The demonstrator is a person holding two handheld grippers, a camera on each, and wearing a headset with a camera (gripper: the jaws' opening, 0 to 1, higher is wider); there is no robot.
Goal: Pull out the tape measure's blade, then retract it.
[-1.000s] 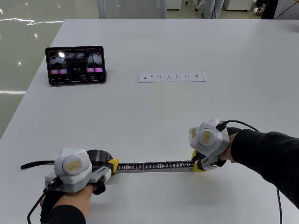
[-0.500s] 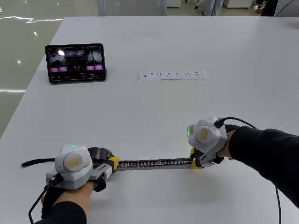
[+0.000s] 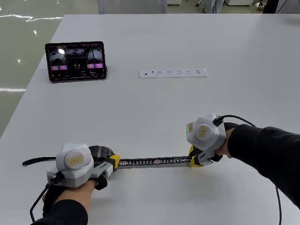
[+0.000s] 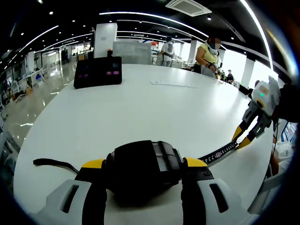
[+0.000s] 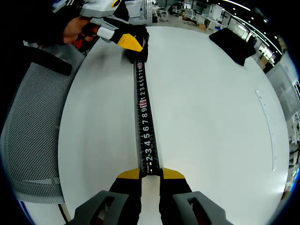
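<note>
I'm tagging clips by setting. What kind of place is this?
Probably an open-plan lab or workshop hall, not a home: a large white worktable with a tablet and power strip, long ceiling light strips, and people standing behind.

Bright, even light falls from ceiling light strips (image 4: 154,18), and the white tabletop (image 3: 187,42) looks nearly washed out beyond both tools. Faint, soft shadows lie under the left tool (image 3: 108,160) and right tool (image 3: 193,158). Glare streaks the glossy floor (image 3: 18,28) left of the left tool. Both gripper views bow strongly at their edges. Digits on the blade (image 5: 146,140) read crisp ahead of the right tool.
</note>
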